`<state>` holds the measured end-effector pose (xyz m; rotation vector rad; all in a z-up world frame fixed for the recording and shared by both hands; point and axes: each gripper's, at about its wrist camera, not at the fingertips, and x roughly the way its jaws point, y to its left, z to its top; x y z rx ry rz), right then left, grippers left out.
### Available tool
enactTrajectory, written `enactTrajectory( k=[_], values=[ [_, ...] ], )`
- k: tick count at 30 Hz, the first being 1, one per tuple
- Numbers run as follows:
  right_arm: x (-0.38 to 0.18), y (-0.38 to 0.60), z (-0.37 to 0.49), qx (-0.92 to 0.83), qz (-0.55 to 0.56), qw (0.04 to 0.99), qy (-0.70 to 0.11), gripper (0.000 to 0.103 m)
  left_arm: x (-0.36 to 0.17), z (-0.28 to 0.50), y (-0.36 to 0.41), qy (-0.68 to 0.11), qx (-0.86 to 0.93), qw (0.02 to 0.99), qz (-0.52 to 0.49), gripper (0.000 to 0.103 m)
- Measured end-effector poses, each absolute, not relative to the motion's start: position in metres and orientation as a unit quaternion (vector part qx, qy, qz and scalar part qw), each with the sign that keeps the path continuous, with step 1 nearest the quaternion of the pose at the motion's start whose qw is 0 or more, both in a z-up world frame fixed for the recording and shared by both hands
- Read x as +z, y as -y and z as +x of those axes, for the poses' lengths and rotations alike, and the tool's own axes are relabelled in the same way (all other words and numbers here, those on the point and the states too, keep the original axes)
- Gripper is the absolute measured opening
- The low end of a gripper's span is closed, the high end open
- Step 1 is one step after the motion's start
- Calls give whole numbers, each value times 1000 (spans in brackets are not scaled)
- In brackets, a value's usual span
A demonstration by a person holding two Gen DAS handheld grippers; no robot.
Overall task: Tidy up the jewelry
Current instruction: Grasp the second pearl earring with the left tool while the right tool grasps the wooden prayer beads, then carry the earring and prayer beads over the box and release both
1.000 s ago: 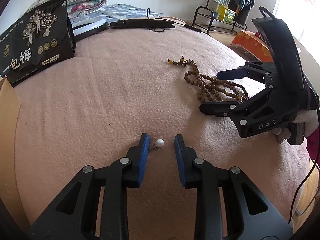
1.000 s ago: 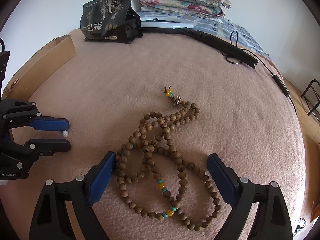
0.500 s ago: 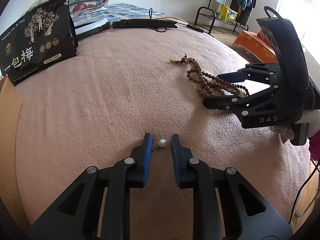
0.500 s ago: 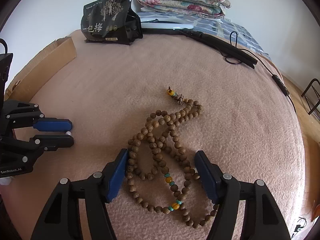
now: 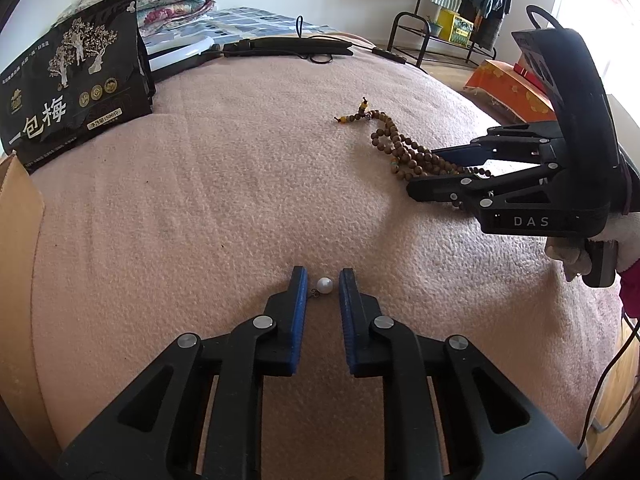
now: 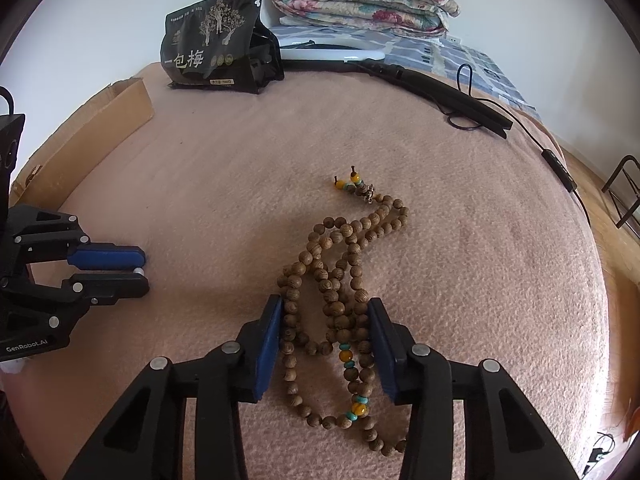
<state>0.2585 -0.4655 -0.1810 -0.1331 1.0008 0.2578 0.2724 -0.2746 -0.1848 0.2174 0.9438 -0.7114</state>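
Note:
A small white pearl earring (image 5: 324,285) lies on the pink blanket between the fingers of my left gripper (image 5: 323,280); the jaws are narrowly open and stand close to the pearl on both sides. It shows in the right wrist view (image 6: 138,271) too. A long wooden bead necklace (image 6: 340,280) with amber and turquoise beads lies heaped on the blanket. My right gripper (image 6: 326,312) is open, with its blue pads on either side of the heap, touching the outer beads. The right gripper (image 5: 436,176) also shows in the left wrist view, over the necklace (image 5: 400,148).
A black snack bag (image 6: 218,46) stands at the back, with folded quilts (image 6: 364,0) behind it. A black hair straightener (image 6: 436,92) and its cable lie at the back right. A cardboard flap (image 6: 86,140) borders the left edge. The pink blanket (image 6: 240,168) covers the surface.
Both grippers have narrowed. The left fingers have drawn in around the pearl earring. The right fingers have drawn in against the necklace heap, bunching the beads together.

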Motion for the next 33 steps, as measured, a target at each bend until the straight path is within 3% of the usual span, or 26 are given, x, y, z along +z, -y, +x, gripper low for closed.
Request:
enactTrajectory(
  k=[15,33],
  values=[
    [-176,469,257,117,-52,874,-469,13,-182,270,275,-442,-336,825,105,9],
    [-120,481,237,103,-21,904,-414,11,-151,264,260,-419,-336,839,87,8]
  ],
)
